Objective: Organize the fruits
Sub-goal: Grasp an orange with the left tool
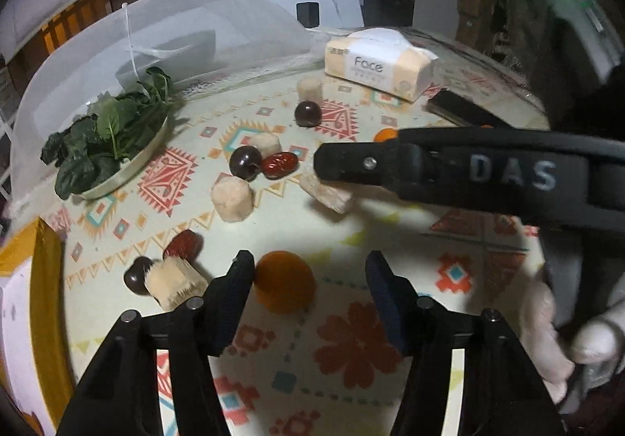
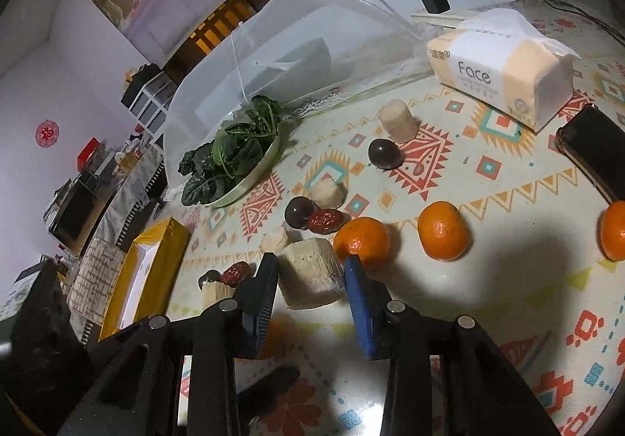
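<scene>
My right gripper (image 2: 310, 279) is shut on a pale sugarcane chunk (image 2: 310, 277) and holds it above the patterned table; it also shows in the left wrist view (image 1: 328, 190) under the right gripper's black finger (image 1: 351, 164). My left gripper (image 1: 308, 272) is open around a tangerine (image 1: 284, 281) that touches its left finger. Tangerines (image 2: 361, 240) (image 2: 443, 231) (image 2: 614, 231) lie ahead of the right gripper. Red dates (image 1: 279, 163) (image 1: 183, 243), dark round fruits (image 1: 245, 161) (image 1: 308, 113) and sugarcane chunks (image 1: 232, 199) (image 1: 175, 281) are scattered about.
A plate of spinach (image 1: 105, 143) sits under a raised mesh food cover (image 1: 156, 29) at the far left. A "Face" tissue pack (image 1: 379, 65) and a black phone (image 2: 593, 154) lie at the far right. A yellow-rimmed box (image 2: 152, 272) stands at the table's left edge.
</scene>
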The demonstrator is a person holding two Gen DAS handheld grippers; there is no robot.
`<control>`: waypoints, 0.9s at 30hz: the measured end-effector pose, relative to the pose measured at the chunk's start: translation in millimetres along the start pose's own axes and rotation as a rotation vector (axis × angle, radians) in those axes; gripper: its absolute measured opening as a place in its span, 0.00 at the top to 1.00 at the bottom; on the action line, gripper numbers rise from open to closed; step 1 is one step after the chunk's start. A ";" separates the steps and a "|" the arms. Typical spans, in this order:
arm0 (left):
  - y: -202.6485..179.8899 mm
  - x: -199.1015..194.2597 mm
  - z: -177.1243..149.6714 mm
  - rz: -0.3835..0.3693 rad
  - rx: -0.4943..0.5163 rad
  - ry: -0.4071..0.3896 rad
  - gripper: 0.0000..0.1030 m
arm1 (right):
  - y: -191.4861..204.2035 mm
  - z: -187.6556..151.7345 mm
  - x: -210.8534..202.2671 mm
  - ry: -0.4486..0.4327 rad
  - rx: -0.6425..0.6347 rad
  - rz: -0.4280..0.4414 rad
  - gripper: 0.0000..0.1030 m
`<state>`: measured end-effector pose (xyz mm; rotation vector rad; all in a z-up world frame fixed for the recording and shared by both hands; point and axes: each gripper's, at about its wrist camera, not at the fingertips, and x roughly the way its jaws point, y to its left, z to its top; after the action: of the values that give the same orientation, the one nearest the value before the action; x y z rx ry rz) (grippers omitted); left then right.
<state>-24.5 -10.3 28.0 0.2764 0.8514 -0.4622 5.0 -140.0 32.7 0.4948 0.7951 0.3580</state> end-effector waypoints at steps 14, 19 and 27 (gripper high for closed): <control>4.4 18.2 0.4 0.014 -0.033 0.033 0.69 | -2.8 -0.4 0.5 -0.016 0.005 -0.023 0.63; 16.1 -13.5 -6.4 0.002 -0.104 0.001 0.69 | -0.7 -2.0 0.7 -0.012 -0.006 -0.006 0.63; 94.2 -114.2 -43.2 0.082 -0.296 -0.098 0.69 | 39.1 -7.7 -5.4 -0.009 -0.082 0.048 0.63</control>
<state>-71.1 121.1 93.8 0.0150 0.7974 -0.2662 -9.0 -108.0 52.7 0.4387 0.7577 0.4305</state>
